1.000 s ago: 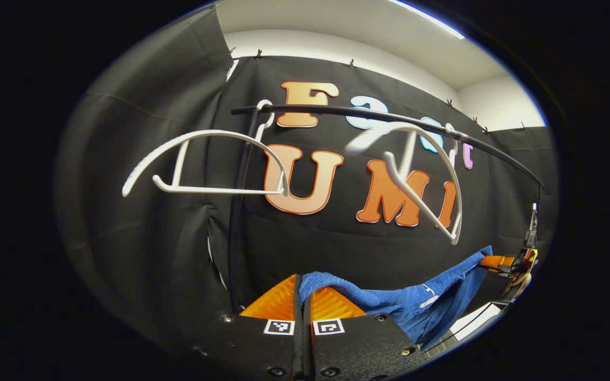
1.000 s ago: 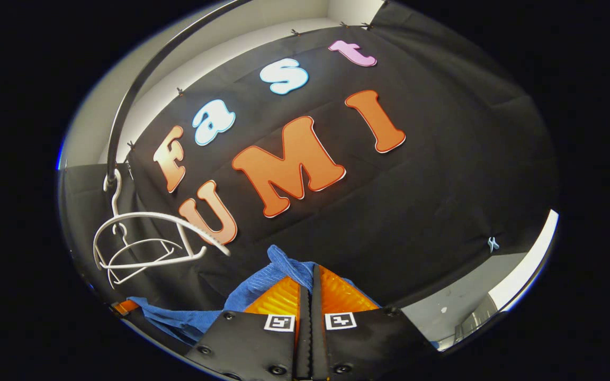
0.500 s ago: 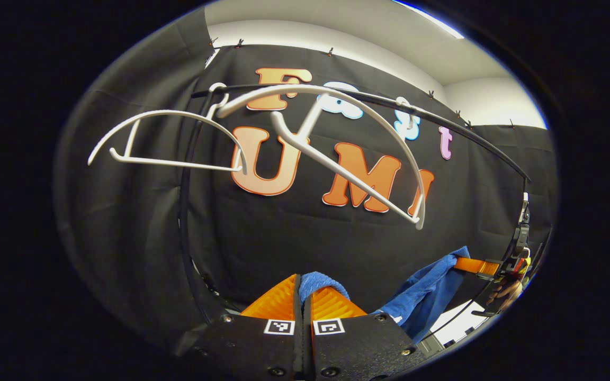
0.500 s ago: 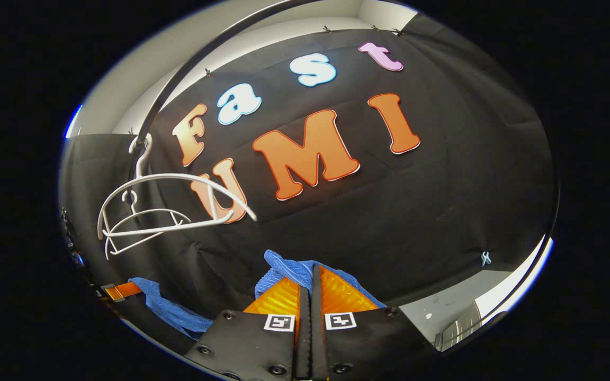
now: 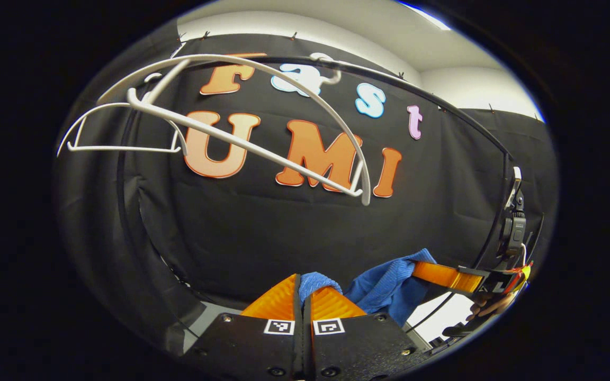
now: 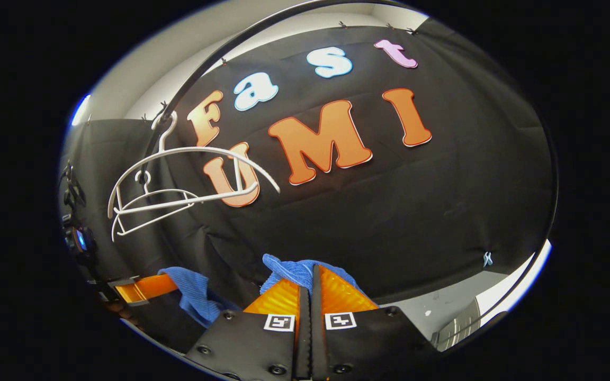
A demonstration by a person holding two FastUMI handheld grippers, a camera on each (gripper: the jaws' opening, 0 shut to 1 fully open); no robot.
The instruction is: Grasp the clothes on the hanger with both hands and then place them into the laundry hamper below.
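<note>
Nearest in the left gripper view, the left gripper (image 5: 303, 296) has its fingers pressed together on a fold of the blue garment (image 5: 389, 280). In the right gripper view the right gripper (image 6: 311, 291) is clamped in the same way on another fold of this garment. The garment hangs between the two grippers, below the white hanger (image 5: 241, 132), and it is off the hanger. Beyond the hanger is the black rail (image 5: 442, 114) that carries it. I judge the step in hand is to lower the garment to the hamper. To do it well, bring both grippers down together at equal height, keep both grips firm, and release only when the cloth is inside the hamper.
</note>
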